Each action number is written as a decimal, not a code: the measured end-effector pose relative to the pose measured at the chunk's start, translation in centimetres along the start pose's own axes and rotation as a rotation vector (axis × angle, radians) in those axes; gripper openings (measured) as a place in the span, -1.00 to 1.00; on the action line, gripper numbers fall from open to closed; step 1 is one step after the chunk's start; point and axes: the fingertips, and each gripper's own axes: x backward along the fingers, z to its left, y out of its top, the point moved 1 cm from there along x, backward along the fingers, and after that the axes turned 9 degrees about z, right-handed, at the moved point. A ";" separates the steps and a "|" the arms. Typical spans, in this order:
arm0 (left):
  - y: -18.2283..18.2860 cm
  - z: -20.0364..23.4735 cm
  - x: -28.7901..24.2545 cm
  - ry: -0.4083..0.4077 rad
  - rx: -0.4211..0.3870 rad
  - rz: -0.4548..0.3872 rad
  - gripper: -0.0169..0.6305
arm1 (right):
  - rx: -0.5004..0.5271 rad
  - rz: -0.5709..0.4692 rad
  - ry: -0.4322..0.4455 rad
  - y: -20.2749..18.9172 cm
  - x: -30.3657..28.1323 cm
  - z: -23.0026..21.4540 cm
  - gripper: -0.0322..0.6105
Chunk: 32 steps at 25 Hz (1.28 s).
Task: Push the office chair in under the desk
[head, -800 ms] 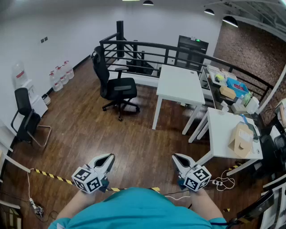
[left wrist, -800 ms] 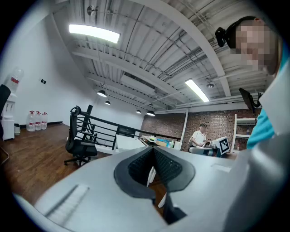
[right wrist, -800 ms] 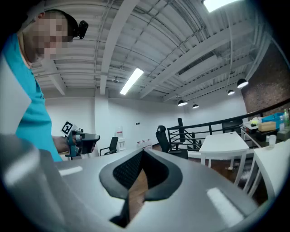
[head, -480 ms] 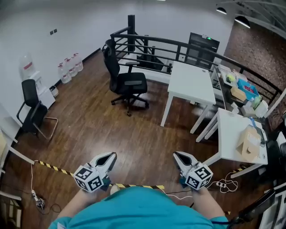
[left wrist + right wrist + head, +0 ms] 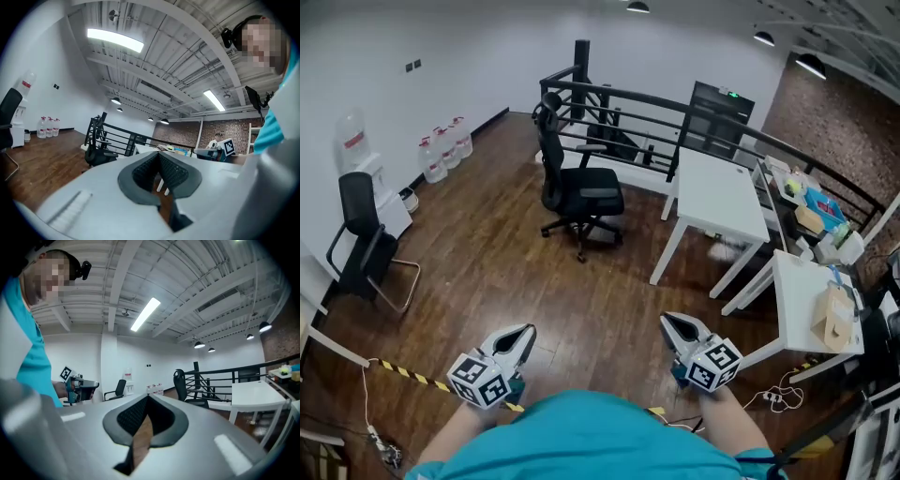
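Head view, looking steeply down. The white rectangular desk (image 5: 720,195) stood on the dark wooden floor (image 5: 487,253), with a black metal railing (image 5: 647,94) behind it. The black mesh-backed office chair (image 5: 581,187) stood on its wheeled base to the left of the desk, near the desk's left edge but apart from it. Its seat was turned toward the desk and no part of it was under the desktop.

The left gripper (image 5: 528,331) and the right gripper (image 5: 667,320) were held side by side over the floor, well in front of the desk and touching nothing. In each gripper view the two jaws met tip to tip, fully narrowed, with nothing held between them.

To the right of the desk stood a second white table (image 5: 797,281) bearing a brown cardboard box (image 5: 836,317). Far to the left of the desk were clear water bottles (image 5: 442,150) against the wall and a black cantilever visitor chair (image 5: 358,225). Yellow-and-black striped tape (image 5: 408,374) lay on the floor.
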 end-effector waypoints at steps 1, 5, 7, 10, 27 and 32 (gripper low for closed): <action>0.5 2.3 0.4 -0.002 -0.011 -0.001 -0.69 | 0.005 -0.002 -0.005 0.2 -2.2 0.3 -0.90; -0.2 12.1 0.0 0.015 -0.013 -0.030 -0.69 | 0.011 -0.007 -0.015 -2.0 -11.5 -0.7 -0.90; -1.4 15.1 -1.2 0.032 0.006 -0.046 -0.69 | 0.020 -0.002 -0.005 -3.6 -14.3 -2.3 -0.90; -0.8 17.7 -3.7 0.046 0.002 -0.049 -0.69 | 0.009 0.000 0.019 -3.8 -17.1 -5.3 -0.90; 3.5 38.9 -26.7 0.271 -0.026 -0.037 -0.69 | 0.170 0.004 0.244 0.1 -42.9 -30.7 -0.90; 4.1 46.9 -29.8 0.270 0.011 -0.033 -0.69 | 0.179 0.020 0.236 0.7 -51.1 -33.9 -0.90</action>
